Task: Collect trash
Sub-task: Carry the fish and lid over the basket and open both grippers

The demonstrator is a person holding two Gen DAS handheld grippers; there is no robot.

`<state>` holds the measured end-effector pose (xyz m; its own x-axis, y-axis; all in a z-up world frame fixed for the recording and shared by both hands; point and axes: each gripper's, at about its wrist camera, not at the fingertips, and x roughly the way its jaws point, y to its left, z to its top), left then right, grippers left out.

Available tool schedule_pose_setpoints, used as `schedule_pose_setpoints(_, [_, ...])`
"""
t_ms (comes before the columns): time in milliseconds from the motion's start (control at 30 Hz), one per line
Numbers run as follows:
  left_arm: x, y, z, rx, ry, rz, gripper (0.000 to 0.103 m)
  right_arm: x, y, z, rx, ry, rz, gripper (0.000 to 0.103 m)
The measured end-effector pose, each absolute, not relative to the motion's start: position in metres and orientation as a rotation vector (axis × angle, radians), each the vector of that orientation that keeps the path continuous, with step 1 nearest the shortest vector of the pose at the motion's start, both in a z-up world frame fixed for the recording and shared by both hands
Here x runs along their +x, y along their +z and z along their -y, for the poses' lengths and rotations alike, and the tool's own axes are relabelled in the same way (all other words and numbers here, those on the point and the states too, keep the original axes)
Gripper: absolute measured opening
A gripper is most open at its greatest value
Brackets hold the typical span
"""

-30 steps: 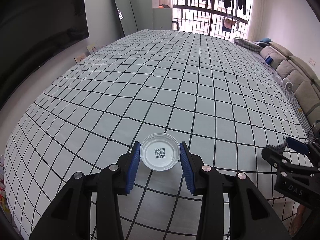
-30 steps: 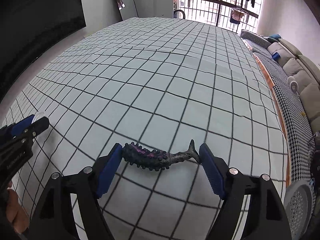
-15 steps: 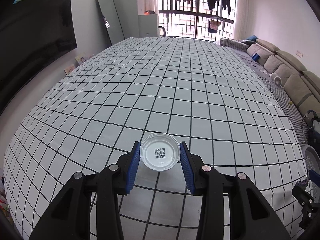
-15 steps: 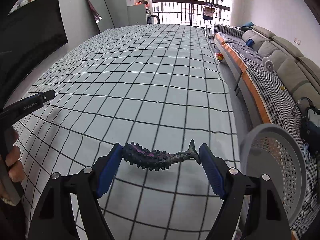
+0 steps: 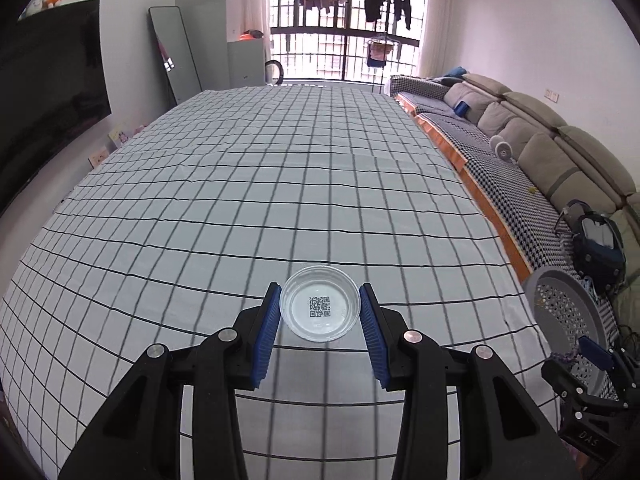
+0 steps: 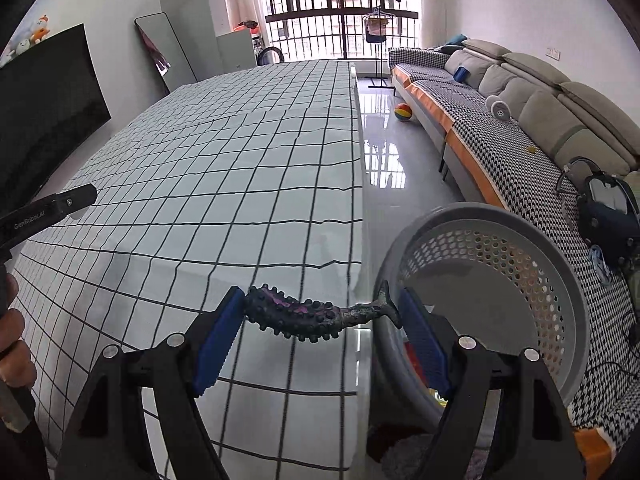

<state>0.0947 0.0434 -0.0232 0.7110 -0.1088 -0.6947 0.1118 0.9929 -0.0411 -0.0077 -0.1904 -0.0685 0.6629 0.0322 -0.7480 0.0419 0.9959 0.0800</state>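
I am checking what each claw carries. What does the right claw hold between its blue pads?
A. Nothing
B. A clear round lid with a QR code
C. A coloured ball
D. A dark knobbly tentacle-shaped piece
D: in the right wrist view the right claw is shut on a dark tentacle-shaped piece, its ends against both pads, beside the grey basket.

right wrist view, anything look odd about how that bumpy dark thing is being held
Yes. The right gripper pinches the knobbly dark tentacle piece end to end, only by its tips, so its curved middle sags unsupported beside the grey perforated basket. That hold looks precarious.
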Motion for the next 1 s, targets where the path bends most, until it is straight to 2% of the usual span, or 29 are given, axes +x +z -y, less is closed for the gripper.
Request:
schedule_pose_setpoints(300, [0.073, -0.022, 0.052, 0.034, -0.264, -0.8, 0.039, -0.035, -0.062, 0.26, 0.133, -0.095, -0.815, 0.076])
schedule_pose_setpoints(600, [0.06, -0.043, 0.132, 0.108, -0.369, -0.856, 0.039, -0.055, -0.068, 0.324, 0.184, -0.187, -0.814, 0.076])
schedule_pose_setpoints(1000, [0.058, -0.06, 0.189, 0.169, -0.425, -0.874, 0.04, -0.049, -0.089, 0.367, 0.21, -0.216, -0.852, 0.076])
